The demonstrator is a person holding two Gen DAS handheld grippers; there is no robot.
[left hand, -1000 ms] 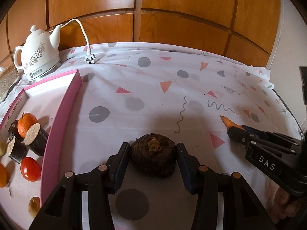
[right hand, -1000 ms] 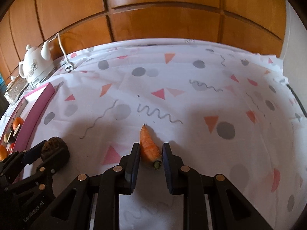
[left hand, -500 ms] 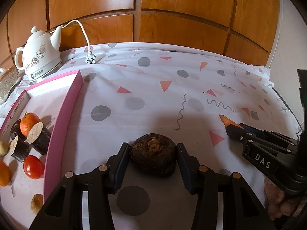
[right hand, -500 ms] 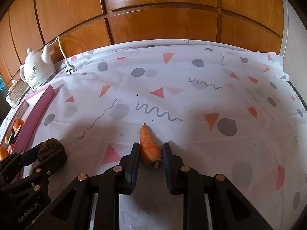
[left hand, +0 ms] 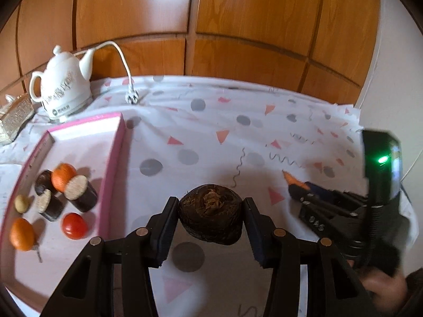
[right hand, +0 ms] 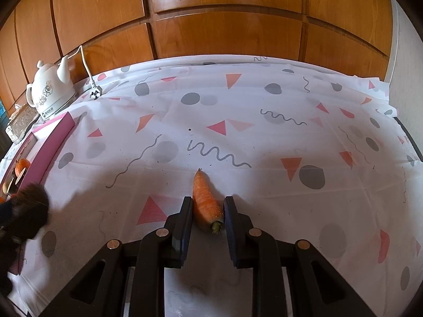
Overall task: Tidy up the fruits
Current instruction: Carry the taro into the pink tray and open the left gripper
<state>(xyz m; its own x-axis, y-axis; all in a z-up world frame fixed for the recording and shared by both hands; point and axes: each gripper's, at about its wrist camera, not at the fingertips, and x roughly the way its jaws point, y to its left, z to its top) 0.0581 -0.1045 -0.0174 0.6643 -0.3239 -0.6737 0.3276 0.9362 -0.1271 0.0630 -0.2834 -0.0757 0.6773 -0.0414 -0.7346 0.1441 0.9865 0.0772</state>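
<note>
My left gripper (left hand: 210,206) is shut on a dark brown round taro (left hand: 211,212) and holds it above the patterned tablecloth. My right gripper (right hand: 207,211) is shut on an orange carrot (right hand: 205,200), tip pointing away; it also shows in the left wrist view (left hand: 292,181). A pink tray (left hand: 112,163) at the left holds oranges (left hand: 63,177), a tomato (left hand: 74,225), dark cut root pieces (left hand: 79,192) and a small pale fruit (left hand: 20,203). The left gripper with the taro shows blurred in the right wrist view (right hand: 26,211).
A white kettle (left hand: 62,96) with cord and plug (left hand: 132,96) stands at the back left beside a patterned box (left hand: 14,116). Wooden panels (right hand: 224,26) back the table. The cloth's right edge (right hand: 407,137) drops off.
Both grippers have risen with their loads. The left gripper has moved toward the pink tray, which now looks closer, and its view has tilted.
</note>
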